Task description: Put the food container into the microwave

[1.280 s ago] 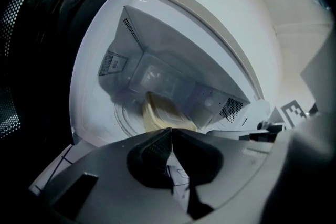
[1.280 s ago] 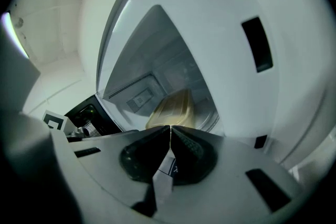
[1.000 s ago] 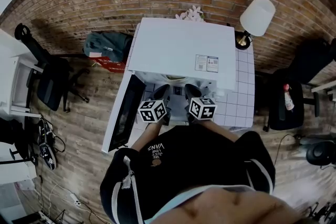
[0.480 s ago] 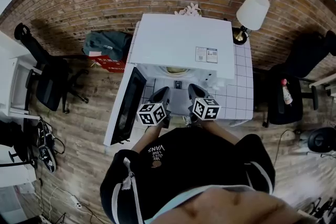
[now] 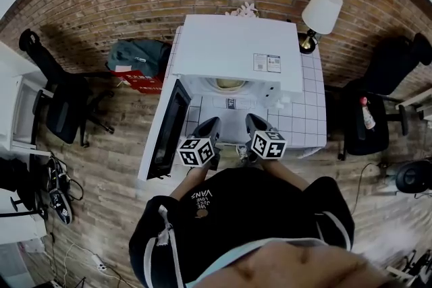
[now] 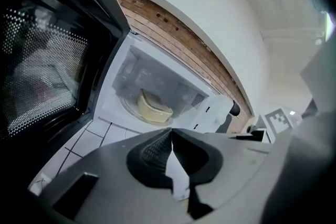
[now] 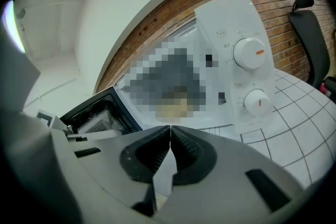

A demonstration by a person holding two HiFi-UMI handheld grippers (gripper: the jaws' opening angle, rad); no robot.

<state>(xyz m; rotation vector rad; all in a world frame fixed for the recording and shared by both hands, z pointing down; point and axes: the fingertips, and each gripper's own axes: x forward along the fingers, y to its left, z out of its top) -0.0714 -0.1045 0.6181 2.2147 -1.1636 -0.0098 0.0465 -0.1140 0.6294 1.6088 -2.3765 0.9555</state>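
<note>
The white microwave stands on a white tiled table with its door swung open to the left. A pale yellow food container sits on the turntable inside the cavity, and the food container shows just under the microwave's top edge in the head view. My left gripper is shut and empty, in front of the opening. My right gripper is also shut and empty, beside it. Both grippers are held low at the table's front edge.
The microwave's two control knobs are on its right panel. A lamp with a white shade stands at the table's back right corner. Black chairs stand on either side; a bag lies on the floor.
Both grippers have drawn back from the microwave opening toward the person. The container, hidden earlier, now shows inside the cavity.
</note>
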